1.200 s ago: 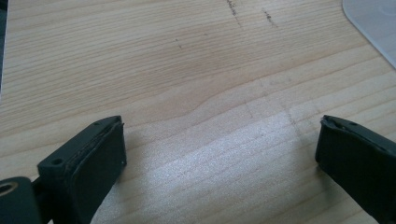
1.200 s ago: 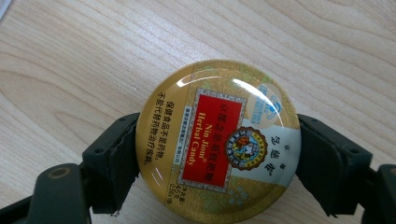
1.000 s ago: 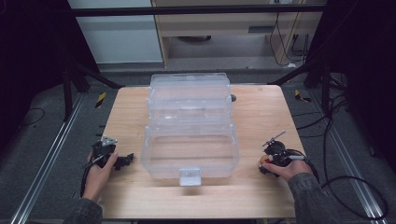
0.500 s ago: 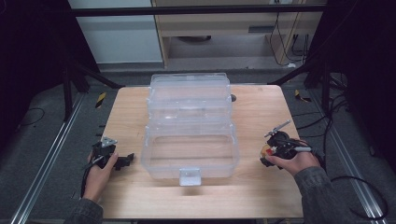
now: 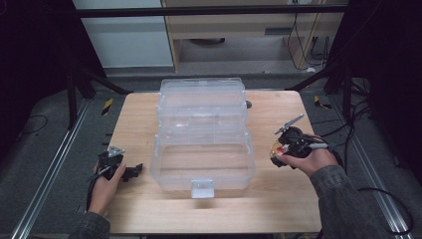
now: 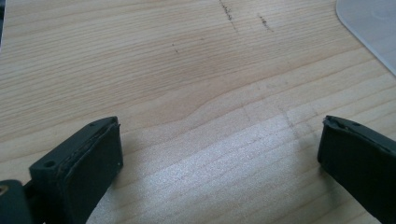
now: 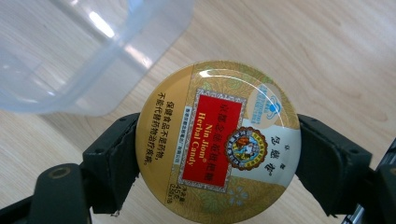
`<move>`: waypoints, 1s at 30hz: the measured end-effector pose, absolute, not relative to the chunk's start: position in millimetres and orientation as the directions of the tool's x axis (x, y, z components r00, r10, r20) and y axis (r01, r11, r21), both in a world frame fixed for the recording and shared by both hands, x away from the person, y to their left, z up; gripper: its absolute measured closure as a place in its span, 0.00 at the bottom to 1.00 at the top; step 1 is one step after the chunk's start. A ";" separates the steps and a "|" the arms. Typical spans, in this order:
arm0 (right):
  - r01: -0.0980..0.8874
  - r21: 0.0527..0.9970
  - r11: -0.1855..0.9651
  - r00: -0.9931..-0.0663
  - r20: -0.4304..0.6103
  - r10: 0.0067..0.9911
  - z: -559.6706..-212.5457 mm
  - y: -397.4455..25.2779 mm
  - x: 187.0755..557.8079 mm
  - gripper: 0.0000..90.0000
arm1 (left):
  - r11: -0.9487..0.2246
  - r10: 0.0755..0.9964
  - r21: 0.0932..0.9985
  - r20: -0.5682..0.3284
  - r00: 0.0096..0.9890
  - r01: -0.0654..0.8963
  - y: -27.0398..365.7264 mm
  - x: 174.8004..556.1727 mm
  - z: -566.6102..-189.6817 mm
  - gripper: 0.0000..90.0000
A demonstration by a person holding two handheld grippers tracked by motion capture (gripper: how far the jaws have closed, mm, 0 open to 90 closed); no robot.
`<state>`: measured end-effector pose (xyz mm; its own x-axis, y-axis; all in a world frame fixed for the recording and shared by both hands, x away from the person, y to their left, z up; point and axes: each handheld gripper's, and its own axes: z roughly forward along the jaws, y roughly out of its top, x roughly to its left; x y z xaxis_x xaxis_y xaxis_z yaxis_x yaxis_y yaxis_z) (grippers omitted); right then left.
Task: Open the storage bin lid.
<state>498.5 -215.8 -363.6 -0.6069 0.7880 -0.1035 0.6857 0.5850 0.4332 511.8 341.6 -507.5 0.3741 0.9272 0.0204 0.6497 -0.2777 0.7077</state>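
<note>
We work at a pale wooden counter (image 5: pixel 278 199) with a clear box (image 5: pixel 203 134) open at its middle. Our right hand-held gripper (image 7: pixel 217 149) hovers right of the box, its jaws clamped on the rim of a round gold tin (image 7: pixel 217 141), lid facing the camera. Our left hand-held gripper (image 6: pixel 219 154) rests near the left edge, jaws wide apart and empty.

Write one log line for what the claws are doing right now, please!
right claw: shut on candy tin | left claw: open, over table | clear box: open, between them
</note>
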 end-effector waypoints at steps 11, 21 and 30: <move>0.633 0.449 0.630 -0.652 -0.128 0.747 -337.5 -191.2 502.9 0.23 | -0.277 0.927 0.709 0.019 0.375 0.649 341.6 511.9 -507.6 0.00; 0.605 0.467 0.644 -0.676 -0.125 0.726 -326.2 -174.6 503.1 0.23 | -0.278 0.927 0.708 0.020 0.374 0.650 341.6 511.8 -507.5 0.00; 0.580 0.470 0.665 -0.702 -0.124 0.701 -322.5 -159.8 501.7 0.23 | -0.278 0.927 0.708 0.020 0.375 0.650 341.5 511.7 -507.5 0.00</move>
<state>501.7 -159.8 -322.5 -0.7025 0.7008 -0.1241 0.5803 0.6649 0.4702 511.7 341.5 -507.5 0.3749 0.9268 0.0196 0.6496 -0.2777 0.7078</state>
